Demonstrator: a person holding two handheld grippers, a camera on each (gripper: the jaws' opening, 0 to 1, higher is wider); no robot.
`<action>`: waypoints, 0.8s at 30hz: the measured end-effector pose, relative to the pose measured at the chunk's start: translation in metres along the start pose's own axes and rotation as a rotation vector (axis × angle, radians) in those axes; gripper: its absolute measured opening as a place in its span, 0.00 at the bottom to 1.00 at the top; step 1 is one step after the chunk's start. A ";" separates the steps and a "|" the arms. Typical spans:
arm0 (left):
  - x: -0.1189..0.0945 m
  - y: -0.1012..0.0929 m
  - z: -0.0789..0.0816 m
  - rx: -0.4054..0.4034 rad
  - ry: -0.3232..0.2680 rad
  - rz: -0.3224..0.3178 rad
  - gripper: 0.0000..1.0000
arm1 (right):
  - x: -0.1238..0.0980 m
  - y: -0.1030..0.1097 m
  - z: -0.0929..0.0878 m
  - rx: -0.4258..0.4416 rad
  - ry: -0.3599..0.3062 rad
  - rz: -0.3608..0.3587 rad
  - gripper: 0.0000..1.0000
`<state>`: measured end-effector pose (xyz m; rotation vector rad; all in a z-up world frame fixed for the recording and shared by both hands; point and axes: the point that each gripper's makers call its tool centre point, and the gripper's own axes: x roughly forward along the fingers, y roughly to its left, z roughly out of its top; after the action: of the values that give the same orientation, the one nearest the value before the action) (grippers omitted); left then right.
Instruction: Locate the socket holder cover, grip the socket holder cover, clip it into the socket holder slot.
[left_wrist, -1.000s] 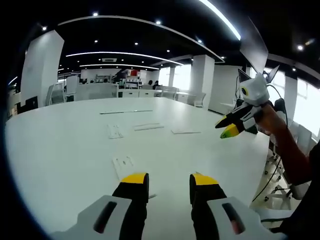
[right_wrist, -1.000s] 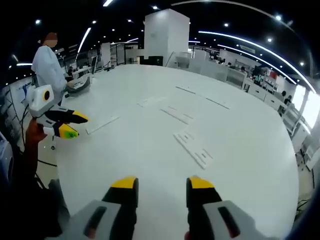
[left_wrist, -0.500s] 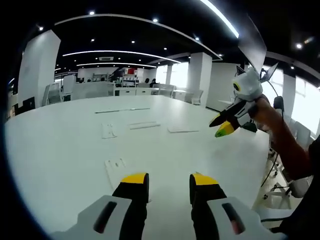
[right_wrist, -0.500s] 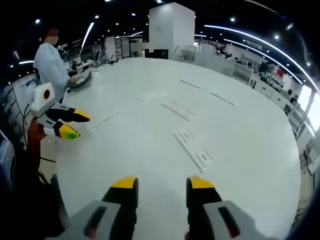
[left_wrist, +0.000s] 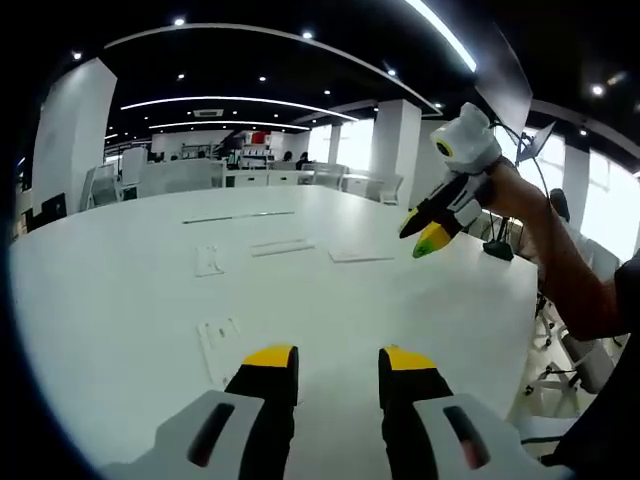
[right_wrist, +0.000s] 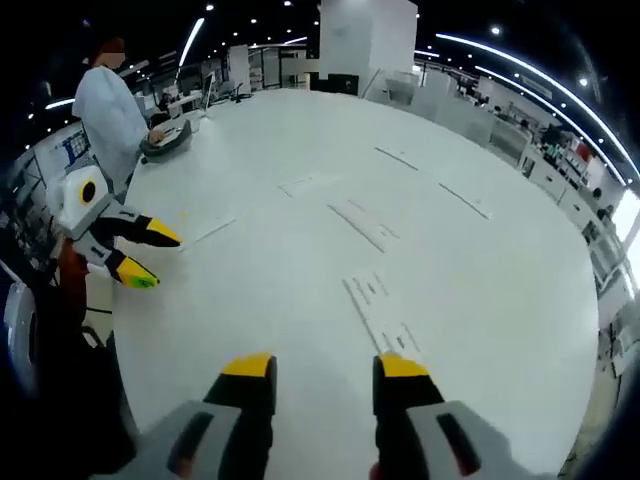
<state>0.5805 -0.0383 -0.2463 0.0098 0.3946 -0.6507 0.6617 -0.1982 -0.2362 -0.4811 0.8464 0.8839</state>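
While both claws hang above the white tabletop (right_wrist: 500, 300) with nothing between their jaws, I judge the task to be at its first step: locating the socket holder cover. My left claw (left_wrist: 335, 365) stands with its yellow-tipped jaws apart and empty; my right claw (right_wrist: 315, 372) is likewise spread and holds nothing.

Several flat white parts lie scattered on the tabletop. Nearest is a long white strip with small cut-outs (right_wrist: 377, 305), lying just ahead of my right claw's jaws; in the left gripper view I take the same piece to be the one just ahead and left of the left jaw (left_wrist: 218, 337). Farther off lie a second long strip (right_wrist: 363, 224), a small flat plate (right_wrist: 300, 185), and thin rails (right_wrist: 462, 200) toward the far edge. I cannot tell from here which piece is the cover and which is the holder with the slot; all are white on white and low in relief.

A person in a white coat (right_wrist: 110, 110) stands at the tabletop's far side, well apart from the parts.

Next, I need to bring one claw down over the nearest strip, confirm what it is, then close on an edge, since a piece this flat offers little to grip.
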 end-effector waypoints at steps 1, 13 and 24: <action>0.001 -0.001 0.000 0.000 -0.001 -0.002 0.33 | 0.000 -0.002 0.002 -0.005 0.009 0.006 0.40; 0.004 -0.006 0.003 -0.008 -0.011 -0.012 0.33 | -0.005 -0.004 0.025 -0.077 0.047 0.038 0.40; 0.011 -0.019 0.011 0.000 -0.020 -0.026 0.32 | -0.008 -0.006 0.033 -0.184 0.117 0.075 0.42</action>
<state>0.5811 -0.0608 -0.2382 -0.0017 0.3762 -0.6760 0.6782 -0.1829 -0.2106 -0.6704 0.8986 1.0150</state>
